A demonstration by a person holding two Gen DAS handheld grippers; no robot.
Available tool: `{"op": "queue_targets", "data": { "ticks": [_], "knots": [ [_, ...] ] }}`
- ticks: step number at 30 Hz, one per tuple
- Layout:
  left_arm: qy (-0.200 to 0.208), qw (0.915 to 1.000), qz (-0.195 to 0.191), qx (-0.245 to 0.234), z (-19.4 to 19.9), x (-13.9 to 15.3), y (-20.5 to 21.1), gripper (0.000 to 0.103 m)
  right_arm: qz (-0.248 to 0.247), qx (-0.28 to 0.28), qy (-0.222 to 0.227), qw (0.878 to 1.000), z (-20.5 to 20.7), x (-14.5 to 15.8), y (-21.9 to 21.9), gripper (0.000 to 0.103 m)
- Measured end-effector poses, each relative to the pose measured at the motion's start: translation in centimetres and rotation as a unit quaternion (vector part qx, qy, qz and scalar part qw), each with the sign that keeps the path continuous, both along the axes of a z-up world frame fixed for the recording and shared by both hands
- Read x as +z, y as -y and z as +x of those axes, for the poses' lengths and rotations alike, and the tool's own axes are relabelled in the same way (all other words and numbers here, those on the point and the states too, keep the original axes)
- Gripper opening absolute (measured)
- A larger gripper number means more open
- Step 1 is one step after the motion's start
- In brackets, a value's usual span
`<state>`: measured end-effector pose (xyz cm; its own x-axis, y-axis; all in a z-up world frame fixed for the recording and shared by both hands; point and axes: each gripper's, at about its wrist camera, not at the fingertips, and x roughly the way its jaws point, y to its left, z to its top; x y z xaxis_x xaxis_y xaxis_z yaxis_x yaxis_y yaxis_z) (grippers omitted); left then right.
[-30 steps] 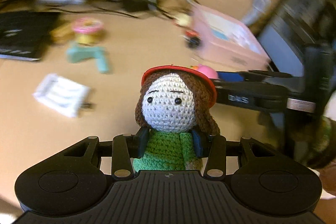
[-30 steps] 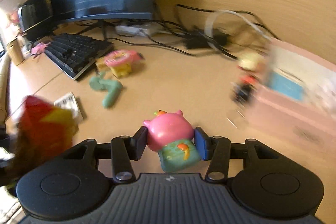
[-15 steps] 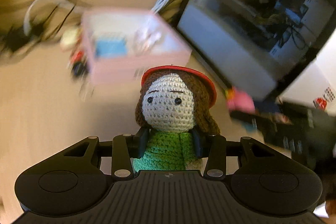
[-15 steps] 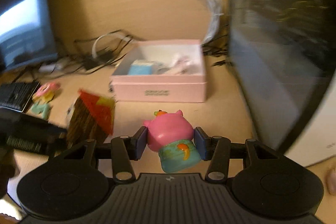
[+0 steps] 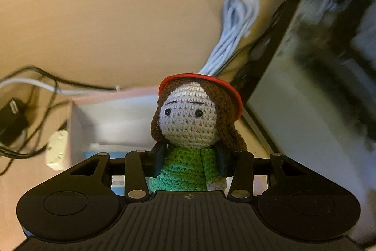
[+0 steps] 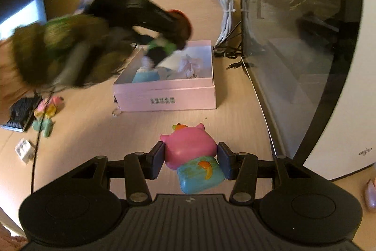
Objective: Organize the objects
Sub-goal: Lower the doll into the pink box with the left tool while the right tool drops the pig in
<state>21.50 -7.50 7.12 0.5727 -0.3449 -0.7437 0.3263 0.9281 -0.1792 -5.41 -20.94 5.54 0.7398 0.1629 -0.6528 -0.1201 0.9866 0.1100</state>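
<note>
My left gripper [image 5: 190, 157] is shut on the green body of a crochet doll [image 5: 188, 124] with brown hair and a red hat. In the right wrist view that gripper [image 6: 164, 39] and the doll [image 6: 181, 25] are blurred, hanging over the open pink box [image 6: 164, 95]. The box [image 5: 112, 114] lies right below and behind the doll in the left wrist view, with a light blue item and white things inside. My right gripper [image 6: 190, 158] is shut on a pink pig toy [image 6: 190, 149] with a teal base, held above the desk in front of the box.
A computer case with a dark glass panel [image 6: 293, 39] stands right of the box. A bundled white cable [image 6: 225, 15] and black cords lie behind it. At the far left are a keyboard [image 6: 21, 114], small pastel toys [image 6: 47, 109] and a white card [image 6: 23, 149].
My left gripper carried the doll across the desk to the right until it hung over the pink box. The right gripper swung right with the pig to face the box, then held nearly still.
</note>
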Motion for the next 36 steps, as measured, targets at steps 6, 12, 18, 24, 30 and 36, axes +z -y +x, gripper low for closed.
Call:
{"op": "queue_targets", "data": {
  "ticks": [6,12,18,24,30,36],
  "knots": [
    [-0.037,0.9988,0.020,0.023,0.5,-3.3,1.3,0.050,-0.002,0.011,-0.011,1.000,0.4,-1.1,0.7,0.048],
    [-0.023,0.9975,0.066,0.011,-0.3,-2.7,1.2,0.050,0.007,0.014,-0.019,1.000,1.1,-1.7,0.9,0.048],
    [0.009,0.9995,-0.007,0.029,-2.0,0.3,-2.0,0.048,0.011,0.028,-0.011,0.999,1.7,-1.5,0.3,0.048],
    [0.025,0.9936,-0.087,0.068,-6.7,3.0,-7.9,0.047,0.008,0.031,0.022,0.999,4.2,0.3,0.3,0.048],
    [0.004,0.9884,-0.103,0.112,-14.2,2.4,-14.2,0.046,0.032,0.003,0.058,0.998,11.0,2.0,1.1,0.048],
    [-0.035,0.9794,-0.069,0.186,-20.9,-0.6,-19.7,0.045,-0.031,-0.009,0.094,0.995,17.1,-1.2,-2.4,0.061]
  ]
}}
